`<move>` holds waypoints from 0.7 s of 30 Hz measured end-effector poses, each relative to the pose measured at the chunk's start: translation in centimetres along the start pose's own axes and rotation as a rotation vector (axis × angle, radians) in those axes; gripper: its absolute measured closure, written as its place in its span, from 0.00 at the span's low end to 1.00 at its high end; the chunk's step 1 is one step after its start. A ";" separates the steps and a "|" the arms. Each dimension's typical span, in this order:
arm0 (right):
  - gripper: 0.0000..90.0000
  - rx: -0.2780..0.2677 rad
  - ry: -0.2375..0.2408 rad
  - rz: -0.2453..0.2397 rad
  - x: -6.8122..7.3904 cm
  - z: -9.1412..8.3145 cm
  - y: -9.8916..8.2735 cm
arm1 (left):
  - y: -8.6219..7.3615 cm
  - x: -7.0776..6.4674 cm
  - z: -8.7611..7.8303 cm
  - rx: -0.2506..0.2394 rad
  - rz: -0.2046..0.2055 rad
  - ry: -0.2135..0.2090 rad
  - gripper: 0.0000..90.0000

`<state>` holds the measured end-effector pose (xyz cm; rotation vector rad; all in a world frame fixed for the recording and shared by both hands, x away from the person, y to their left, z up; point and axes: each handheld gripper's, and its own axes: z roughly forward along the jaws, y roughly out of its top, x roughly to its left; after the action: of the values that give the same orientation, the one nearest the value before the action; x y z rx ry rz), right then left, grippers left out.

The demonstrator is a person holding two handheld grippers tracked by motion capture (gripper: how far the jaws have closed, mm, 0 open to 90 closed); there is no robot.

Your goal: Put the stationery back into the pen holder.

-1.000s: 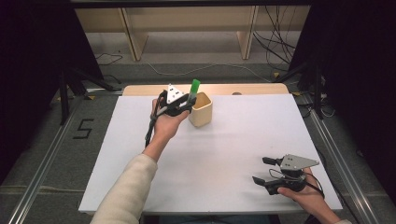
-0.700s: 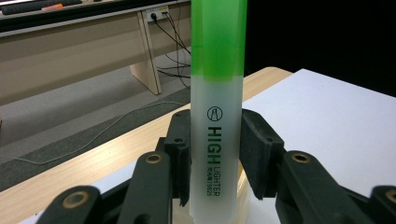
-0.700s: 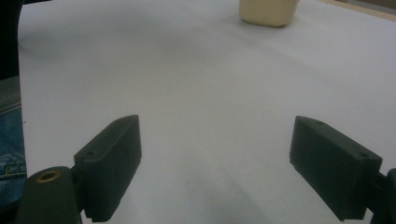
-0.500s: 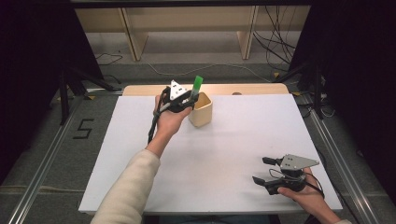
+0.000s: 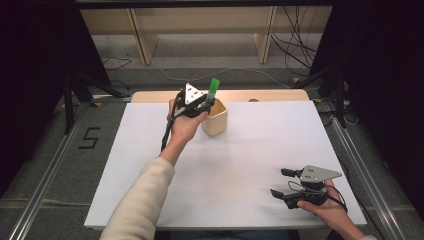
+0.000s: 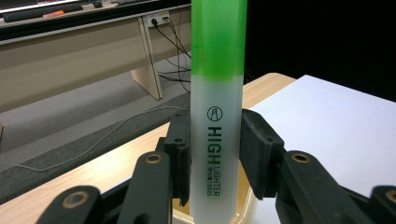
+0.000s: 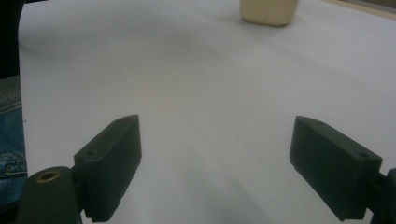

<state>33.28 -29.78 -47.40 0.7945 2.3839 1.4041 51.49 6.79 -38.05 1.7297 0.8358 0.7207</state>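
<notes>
So: 1 highlighter (image 6: 217, 116) clamped in left claw (image 6: 215, 158) over 1 cup (image 5: 215, 118); right claw (image 7: 217, 172) wide, empty.

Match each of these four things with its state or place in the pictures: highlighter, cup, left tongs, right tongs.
Things:
1. highlighter
2. cup
3. left tongs
4. right tongs

States or places:
A. open, nothing between them, near the table's front edge
B. stands at the far side of the white table
C. upright, green cap up, lower end at the cup's mouth
D. shut on the highlighter

Pairs: 1-C, 2-B, 3-D, 4-A
</notes>
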 end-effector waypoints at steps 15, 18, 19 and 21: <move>0.19 -0.008 0.002 -0.005 0.0 0.0 0.0 | -0.1 0.0 1.0 0.009 -0.007 -0.003 0.74; 0.19 -0.007 0.001 0.001 0.0 0.0 0.0 | -0.1 0.0 1.2 0.009 -0.010 -0.001 0.74; 0.19 -0.007 0.002 0.000 0.0 0.0 0.0 | -0.1 0.0 1.2 0.009 -0.010 -0.003 0.74; 0.19 -0.013 0.000 -0.018 -0.1 0.1 0.0 | 0.0 0.0 1.3 0.012 -0.006 -0.002 0.74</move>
<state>33.39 -29.78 -47.48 0.7683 2.3732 1.4115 52.50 6.08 -38.43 1.7376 0.8454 0.7112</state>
